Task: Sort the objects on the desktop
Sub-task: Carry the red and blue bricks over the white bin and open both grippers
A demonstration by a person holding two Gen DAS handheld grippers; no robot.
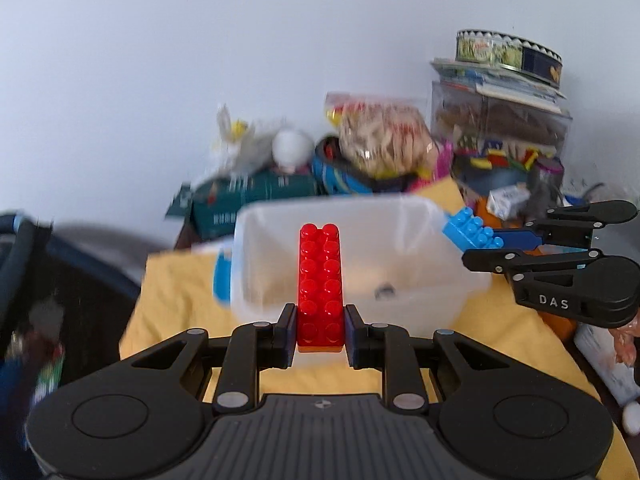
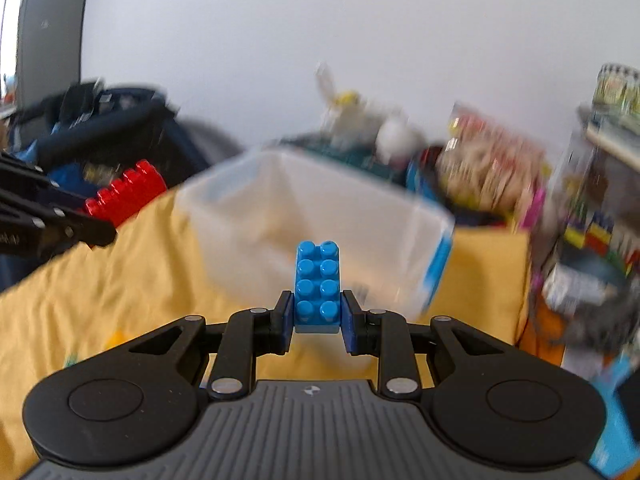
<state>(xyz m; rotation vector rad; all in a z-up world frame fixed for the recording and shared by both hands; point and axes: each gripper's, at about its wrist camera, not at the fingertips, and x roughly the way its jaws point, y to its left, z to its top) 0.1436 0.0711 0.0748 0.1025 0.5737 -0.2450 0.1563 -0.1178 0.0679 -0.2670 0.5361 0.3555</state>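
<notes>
My left gripper (image 1: pixel 320 320) is shut on the near end of a long red building brick (image 1: pixel 320 276), which points away over a clear plastic bin (image 1: pixel 360 216) on the yellow cloth (image 1: pixel 176 300). At the right of this view my right gripper (image 1: pixel 490 246) carries a blue brick (image 1: pixel 472 232) near the bin's right rim. In the right wrist view that gripper (image 2: pixel 317 316) is shut on the short blue brick (image 2: pixel 317 280), in front of the bin (image 2: pixel 320 176). The left gripper (image 2: pixel 94 224) with the red brick (image 2: pixel 128 196) shows at the left edge.
Behind the bin clutter lines the white wall: a green box (image 1: pixel 256 196), a bag of snacks (image 1: pixel 384 136), a clear case (image 1: pixel 500 120) with a round tin (image 1: pixel 508 52) on top. A dark basket (image 1: pixel 60 264) stands left of the table.
</notes>
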